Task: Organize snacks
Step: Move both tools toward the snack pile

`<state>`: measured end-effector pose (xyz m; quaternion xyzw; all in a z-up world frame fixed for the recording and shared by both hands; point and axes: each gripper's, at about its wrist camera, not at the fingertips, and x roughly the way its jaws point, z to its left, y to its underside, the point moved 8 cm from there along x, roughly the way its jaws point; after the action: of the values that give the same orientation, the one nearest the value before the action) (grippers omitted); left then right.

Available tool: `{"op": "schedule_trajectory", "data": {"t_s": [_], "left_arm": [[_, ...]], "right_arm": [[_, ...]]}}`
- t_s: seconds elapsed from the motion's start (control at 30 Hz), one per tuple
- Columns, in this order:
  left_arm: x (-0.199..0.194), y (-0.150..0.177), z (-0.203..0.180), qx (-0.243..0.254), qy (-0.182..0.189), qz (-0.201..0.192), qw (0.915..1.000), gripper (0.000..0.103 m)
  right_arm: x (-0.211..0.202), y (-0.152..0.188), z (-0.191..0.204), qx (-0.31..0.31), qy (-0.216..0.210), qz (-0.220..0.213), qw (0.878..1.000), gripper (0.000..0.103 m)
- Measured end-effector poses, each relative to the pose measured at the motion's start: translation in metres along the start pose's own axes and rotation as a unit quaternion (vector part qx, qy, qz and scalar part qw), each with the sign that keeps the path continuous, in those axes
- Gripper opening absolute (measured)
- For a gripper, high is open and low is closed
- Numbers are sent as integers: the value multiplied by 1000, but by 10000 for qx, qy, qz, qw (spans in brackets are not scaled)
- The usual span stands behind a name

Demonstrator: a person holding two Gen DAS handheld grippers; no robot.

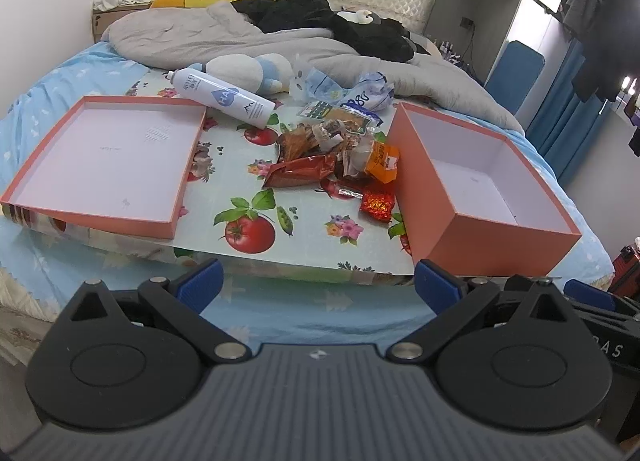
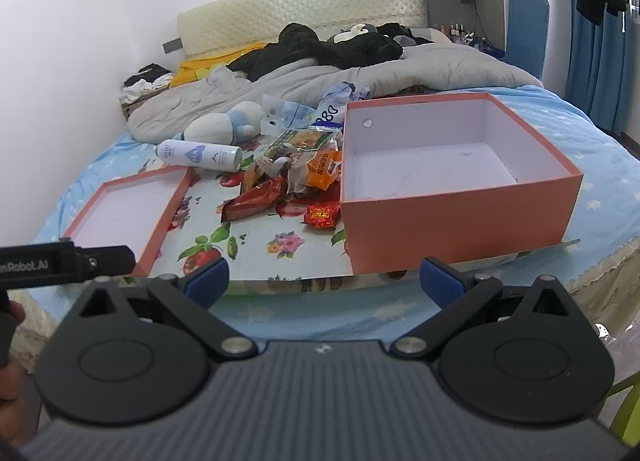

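While the snack pile (image 1: 340, 149) lies heaped on the fruit-print mat (image 1: 256, 229) between the shallow lid (image 1: 100, 157) and the deep orange box (image 1: 480, 189), both claws hang well short of it, over the bed's near edge: left claw (image 1: 318, 281) released, right claw (image 2: 324, 279) released too.

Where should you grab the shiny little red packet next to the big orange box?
Probably by its near edge, coming from above at the front. The red packet lies flat on the fruit-print cloth, apart from the snack pile, with the orange box close on its right, so that side is blocked. The left tool is open.
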<state>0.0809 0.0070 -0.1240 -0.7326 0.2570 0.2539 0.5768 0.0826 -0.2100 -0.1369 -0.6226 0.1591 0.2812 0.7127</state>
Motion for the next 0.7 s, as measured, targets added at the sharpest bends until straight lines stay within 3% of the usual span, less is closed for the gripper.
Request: {"op": "schedule_trajectory", "data": {"t_s": [0.7], "left_arm": [[9,3,-7,111,-19,52,9999,103]], "right_arm": [[6,3,-3,30,39,88,9999,103]]}}
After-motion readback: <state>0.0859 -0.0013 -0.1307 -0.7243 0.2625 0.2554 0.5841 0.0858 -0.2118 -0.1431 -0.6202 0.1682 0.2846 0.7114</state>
